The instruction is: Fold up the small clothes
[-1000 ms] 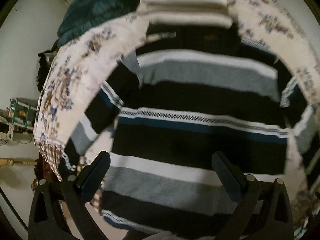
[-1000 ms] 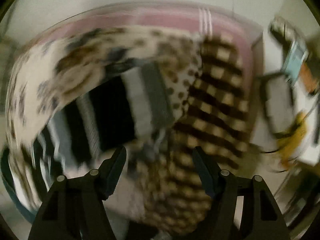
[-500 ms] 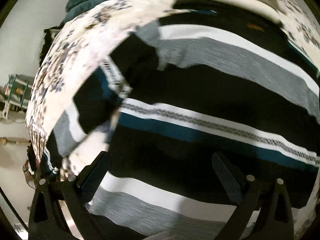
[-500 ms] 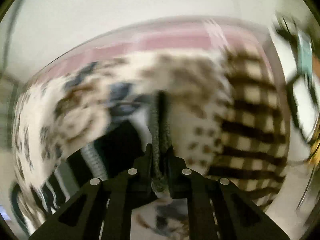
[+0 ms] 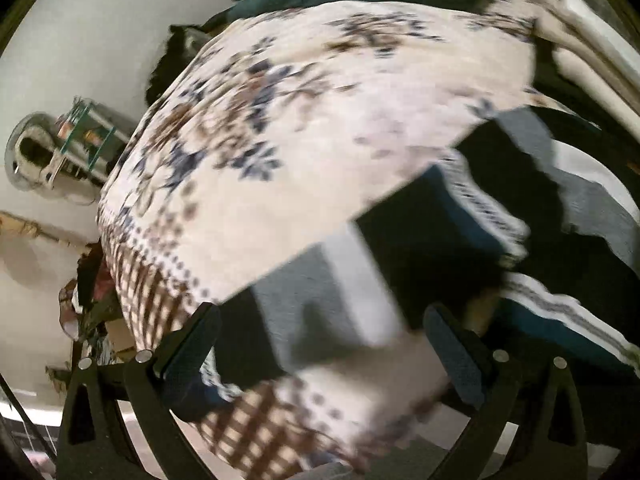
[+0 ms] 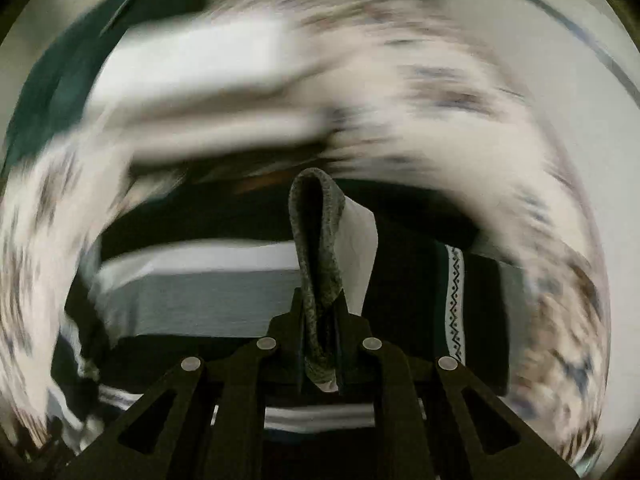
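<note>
Striped sweater (image 6: 200, 288): R gripper (image 6: 320, 344) fingers pinch grey sleeve fold; L gripper (image 5: 316, 344) fingers wide, sleeve between. Advice: keep pinch, lay fold flat.

Black, grey and white striped sweater (image 5: 360, 280) spread flat, one edge lifted

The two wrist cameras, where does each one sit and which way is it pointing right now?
Left wrist: on the left gripper, looking down along its open fingers at the striped sweater on the flowered cloth.
Right wrist: on the right gripper, looking along its shut fingers, which pinch a fold of sweater.
Both show the sweater and cloth.
</note>
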The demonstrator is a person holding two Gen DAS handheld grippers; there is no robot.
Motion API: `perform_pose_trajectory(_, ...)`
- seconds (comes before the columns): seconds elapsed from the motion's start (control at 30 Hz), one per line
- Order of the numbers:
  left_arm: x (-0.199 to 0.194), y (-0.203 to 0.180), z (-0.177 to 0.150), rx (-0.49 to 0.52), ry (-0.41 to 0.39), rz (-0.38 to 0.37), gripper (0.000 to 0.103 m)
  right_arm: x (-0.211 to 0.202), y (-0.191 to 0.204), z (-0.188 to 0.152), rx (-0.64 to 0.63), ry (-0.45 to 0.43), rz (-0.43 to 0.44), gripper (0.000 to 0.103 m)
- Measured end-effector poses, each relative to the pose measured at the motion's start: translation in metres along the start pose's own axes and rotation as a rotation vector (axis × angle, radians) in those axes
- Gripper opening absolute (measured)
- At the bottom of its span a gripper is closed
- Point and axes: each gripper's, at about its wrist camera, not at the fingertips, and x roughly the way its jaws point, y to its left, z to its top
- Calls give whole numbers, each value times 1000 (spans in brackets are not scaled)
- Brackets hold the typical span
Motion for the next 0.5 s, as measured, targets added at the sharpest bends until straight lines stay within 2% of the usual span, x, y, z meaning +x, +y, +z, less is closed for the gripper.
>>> perform_pose_trajectory(0.03,4,7,1,-8,6,5,103,17,41,0,-72,23,-5,11)
perform_pose_trajectory(0.1,14,24,6,-33,12,10,103,34,97,-3,-179,46,-24,11)
perform_pose_trajectory(0.17,22,36,9,-48,11,13,103,36,132,-11,-222,55,-9,11)
perform_pose_trajectory(0.27,38,46,13,-51,29,1,103,43,161,-20,-267,76,-17,11)
perform_pose_trajectory(0.33,43,50,14,-57,49,-24,103,52,160,-25,-245,118,-9,14)
perform_pose_trajectory(0.4,46,61,15,-90,64,-75,103,53,137,-24,-171,164,87,24)
perform_pose_trajectory(0.47,44,74,12,-122,74,-104,103,46,109,-28,-94,175,155,47)
perform_pose_trajectory(0.5,44,90,5,-163,91,-126,103,39,90,-33,-49,179,176,54)
